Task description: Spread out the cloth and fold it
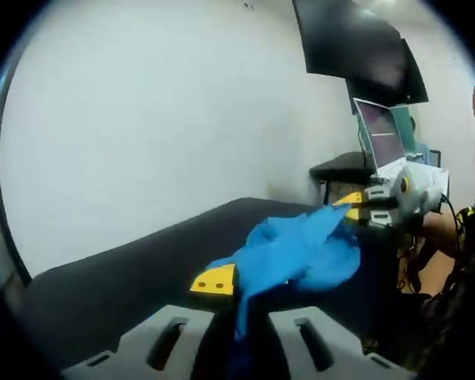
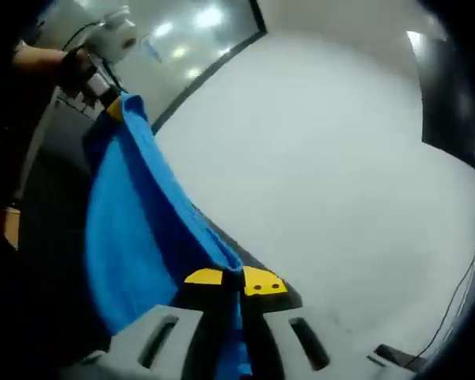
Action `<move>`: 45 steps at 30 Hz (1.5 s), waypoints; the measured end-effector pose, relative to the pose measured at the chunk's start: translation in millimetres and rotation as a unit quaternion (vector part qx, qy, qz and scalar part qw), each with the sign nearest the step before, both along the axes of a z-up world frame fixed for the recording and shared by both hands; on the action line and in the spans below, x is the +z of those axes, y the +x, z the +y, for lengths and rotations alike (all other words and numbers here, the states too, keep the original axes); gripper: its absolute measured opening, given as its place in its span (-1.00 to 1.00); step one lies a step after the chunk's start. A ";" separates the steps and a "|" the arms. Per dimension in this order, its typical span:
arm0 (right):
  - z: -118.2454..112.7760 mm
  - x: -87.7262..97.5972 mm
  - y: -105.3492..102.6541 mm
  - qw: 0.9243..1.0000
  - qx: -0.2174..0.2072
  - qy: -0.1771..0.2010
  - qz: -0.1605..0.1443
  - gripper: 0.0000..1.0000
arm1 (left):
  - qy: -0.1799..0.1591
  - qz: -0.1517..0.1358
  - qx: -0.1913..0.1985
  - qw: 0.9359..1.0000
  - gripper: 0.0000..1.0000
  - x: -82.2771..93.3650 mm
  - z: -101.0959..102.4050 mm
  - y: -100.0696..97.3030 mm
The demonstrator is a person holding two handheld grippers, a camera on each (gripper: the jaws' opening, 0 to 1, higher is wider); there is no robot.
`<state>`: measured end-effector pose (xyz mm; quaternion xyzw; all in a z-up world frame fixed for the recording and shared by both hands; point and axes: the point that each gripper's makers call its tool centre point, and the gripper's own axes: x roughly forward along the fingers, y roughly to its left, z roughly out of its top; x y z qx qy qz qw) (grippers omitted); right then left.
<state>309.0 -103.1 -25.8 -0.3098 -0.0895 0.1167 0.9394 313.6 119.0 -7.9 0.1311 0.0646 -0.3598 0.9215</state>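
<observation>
left gripper: left gripper (image 1: 236, 286) jaws closed together, pinching one edge of the blue cloth (image 1: 297, 249); yellow jaw tip visible on the left side, the other tip hidden under fabric; cloth drops down between the grey jaw bases.
right gripper: right gripper (image 2: 233, 281) jaws closed tight, both yellow tips touching, blue cloth (image 2: 138, 229) clamped between them and trailing down between the bases.
right gripper seen from left gripper view: comes in from the right (image 1: 353, 206), yellow tips pressed together on the far end of the cloth, a hand (image 1: 442, 228) behind it.
left gripper seen from right gripper view: upper left (image 2: 111, 107), gripping the far corner of the cloth, a hand (image 2: 43, 59) on its handle.
cloth position: held up off the black table (image 1: 111, 277), strung between the two grippers; in the left gripper view it sags in a bunched lump in the middle, low over the table, can't tell if it touches; in the right gripper view it hangs as a long drape with a taut top edge.
cloth state: not flat, not folded, wrinkled.
table: black top, runs along a plain white wall (image 1: 158, 119).
background: dark screen (image 1: 356, 47) high on the wall, open laptop (image 1: 384, 134) on a small dark stand (image 1: 340, 168) beyond the table; cables (image 2: 459, 293) along the wall in the right gripper view.
</observation>
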 end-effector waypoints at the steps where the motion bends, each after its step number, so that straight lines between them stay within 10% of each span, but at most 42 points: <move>1: -3.2 5.4 2.8 1.000 -0.002 0.004 -0.003 -0.93 | 0.000 -0.001 -0.001 1.000 -0.93 2.1 0.0 1.6; 3: -9.3 10.8 12.7 1.000 -0.013 0.016 -0.016 -0.93 | -0.004 -0.003 -0.004 1.000 -0.93 7.7 -0.6 5.3; 6: -22.3 -17.6 33.2 0.998 -0.041 0.012 0.049 -0.92 | -0.032 -0.007 -0.005 0.999 -0.94 26.3 -0.8 11.3; 8: -2.1 -32.9 29.7 0.993 0.023 0.061 0.099 -0.91 | -0.053 -0.007 -0.008 0.999 -0.94 38.8 0.2 12.8; 13: 48.9 -18.2 -8.4 0.963 0.168 0.181 0.110 -0.48 | -0.062 -0.012 -0.006 0.998 -0.94 47.9 5.0 14.0; 20: 61.0 -47.9 11.2 0.990 0.116 0.005 0.077 -0.46 | -0.066 -0.019 -0.021 0.997 -0.94 58.5 0.3 5.5; 25: 56.8 -37.7 23.7 0.992 0.105 0.029 0.059 -0.80 | -0.021 -0.064 -0.016 0.998 -0.94 71.5 7.1 -3.1; 32: 38.6 54.1 22.5 0.987 0.127 0.095 0.006 -0.92 | -0.033 -0.056 0.003 0.998 -0.94 80.5 27.3 6.9; 37: 36.2 179.8 -11.7 0.937 0.237 0.251 -0.052 -0.93 | -0.092 -0.052 0.000 0.994 -0.94 118.6 39.2 16.8; 42: 51.6 252.8 -25.1 0.953 0.234 0.166 -0.099 -0.93 | -0.140 -0.088 -0.011 0.986 -0.94 193.2 49.8 9.5; 45: 70.0 276.3 -34.1 0.946 0.268 0.149 -0.106 -0.93 | -0.132 -0.122 0.006 0.984 -0.94 232.0 61.7 7.6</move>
